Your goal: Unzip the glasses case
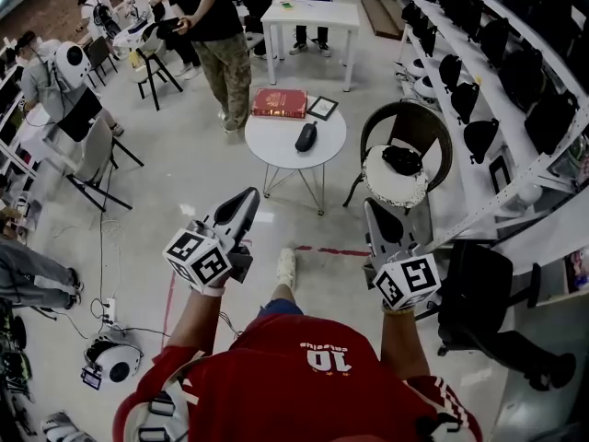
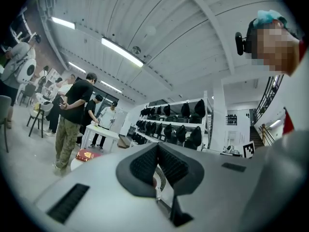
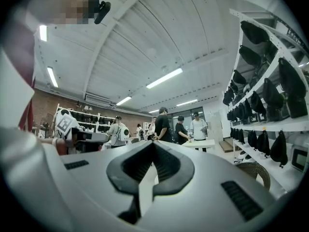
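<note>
The glasses case is a dark oval pouch lying on a small round white table, a good way ahead of me. Both grippers are held in the air well short of that table, pointing roughly toward it. My left gripper is shut, and the left gripper view shows its pads meeting at the tips with nothing between them. My right gripper is also shut and empty, its pads closed together in the right gripper view. The case is hidden in both gripper views.
A red box and a small framed card share the round table. A round wicker chair with a black bag stands to its right. Shelves of black bags line the right wall. People stand by a white table behind.
</note>
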{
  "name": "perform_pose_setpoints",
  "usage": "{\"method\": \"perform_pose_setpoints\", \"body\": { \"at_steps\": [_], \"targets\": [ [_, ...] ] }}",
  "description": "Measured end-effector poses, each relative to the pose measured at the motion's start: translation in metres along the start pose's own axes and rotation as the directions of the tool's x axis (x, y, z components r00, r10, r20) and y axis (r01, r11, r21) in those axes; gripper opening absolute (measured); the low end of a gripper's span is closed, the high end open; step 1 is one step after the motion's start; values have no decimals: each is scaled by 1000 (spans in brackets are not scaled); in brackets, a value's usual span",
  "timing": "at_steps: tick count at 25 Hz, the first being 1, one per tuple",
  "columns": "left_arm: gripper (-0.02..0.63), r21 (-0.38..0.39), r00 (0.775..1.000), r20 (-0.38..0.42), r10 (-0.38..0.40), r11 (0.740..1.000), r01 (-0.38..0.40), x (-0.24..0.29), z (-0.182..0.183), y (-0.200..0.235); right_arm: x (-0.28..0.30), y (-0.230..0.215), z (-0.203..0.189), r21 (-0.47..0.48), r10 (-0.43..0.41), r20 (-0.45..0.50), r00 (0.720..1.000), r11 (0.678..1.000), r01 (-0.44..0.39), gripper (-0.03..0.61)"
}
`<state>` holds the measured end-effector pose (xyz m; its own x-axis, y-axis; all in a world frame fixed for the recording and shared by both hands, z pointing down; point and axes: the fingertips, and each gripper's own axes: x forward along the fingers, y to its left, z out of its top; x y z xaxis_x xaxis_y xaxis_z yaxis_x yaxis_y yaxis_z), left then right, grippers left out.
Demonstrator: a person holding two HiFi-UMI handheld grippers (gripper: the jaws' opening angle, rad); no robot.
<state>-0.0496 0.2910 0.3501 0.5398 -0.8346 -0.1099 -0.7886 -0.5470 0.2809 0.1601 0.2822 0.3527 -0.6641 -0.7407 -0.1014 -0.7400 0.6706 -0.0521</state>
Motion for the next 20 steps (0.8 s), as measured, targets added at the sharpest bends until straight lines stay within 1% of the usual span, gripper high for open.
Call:
{"method": "perform_pose_setpoints", "body": {
  "at_steps": [4, 12, 17, 20],
  "targets": [
    [8, -1, 1000, -8, -7, 1000, 7, 25, -1, 20, 26, -13, 0, 21, 30, -18, 999, 999, -30, 14],
    [8, -18, 1000, -15, 1, 1000, -1, 79, 11, 69, 88, -52, 3, 19, 22, -38, 999, 1000, -22, 14],
    [8, -31, 1000, -24, 6, 999, -7, 108, 18, 105, 126, -78, 9, 35, 5, -32, 999, 999, -4, 15],
    [8, -41, 999, -32, 7, 999, -9, 125, 22, 127, 149, -95, 10, 35, -25, -36, 999, 999, 27, 15]
  ]
}}
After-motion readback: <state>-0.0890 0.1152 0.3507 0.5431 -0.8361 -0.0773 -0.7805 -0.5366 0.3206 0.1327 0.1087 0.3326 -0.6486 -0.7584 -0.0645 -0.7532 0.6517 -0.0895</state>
